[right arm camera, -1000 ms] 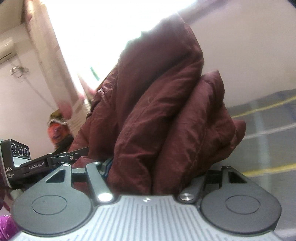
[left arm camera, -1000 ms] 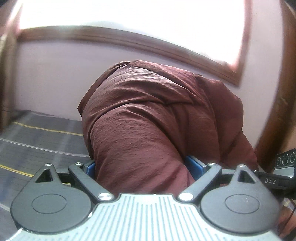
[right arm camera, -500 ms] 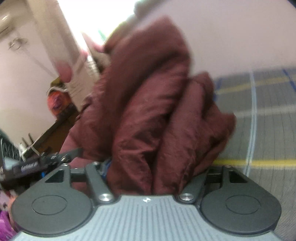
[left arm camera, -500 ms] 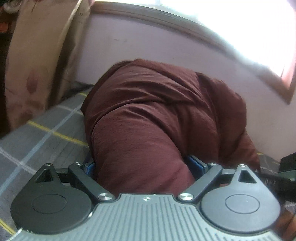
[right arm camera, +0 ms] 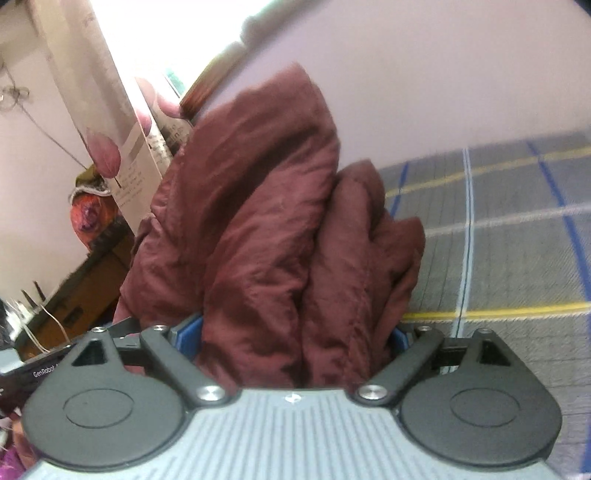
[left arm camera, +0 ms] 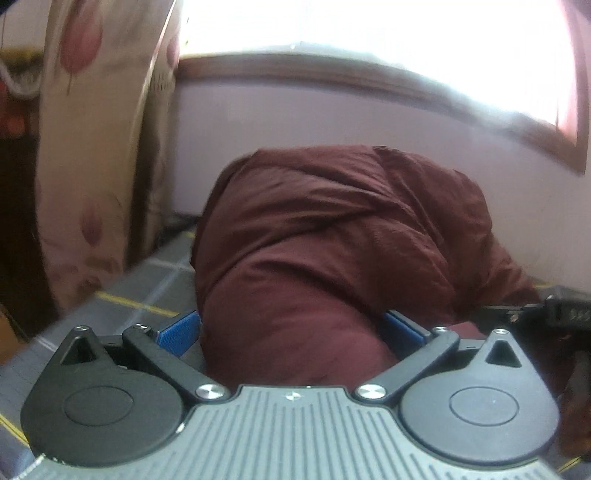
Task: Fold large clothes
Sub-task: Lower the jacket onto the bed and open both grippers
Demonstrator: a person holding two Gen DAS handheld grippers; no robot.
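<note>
A large maroon garment [left arm camera: 332, 240] fills the middle of the left wrist view, bunched into thick folds. My left gripper [left arm camera: 291, 328] is shut on a thick wad of it, blue pads at either side. The garment shows in the right wrist view [right arm camera: 266, 221] as tall bundled folds. My right gripper [right arm camera: 295, 336] is shut on another wad of it. Both hold the cloth above a grey plaid bed cover [right arm camera: 509, 240]. The fingertips are buried in the cloth. The right gripper's body [left arm camera: 565, 314] shows at the right edge of the left view.
A pink wall and a bright wood-framed window [left arm camera: 369, 33] stand behind. A floral curtain [left arm camera: 92, 147] hangs at the left. A wooden cabinet with cables [right arm camera: 74, 295] and a bundle of cloth [right arm camera: 92, 210] sit at the left of the right view.
Both grippers have swung to the left with the garment still held. The curtain has come into the left view and more of the bed cover shows in the right view.
</note>
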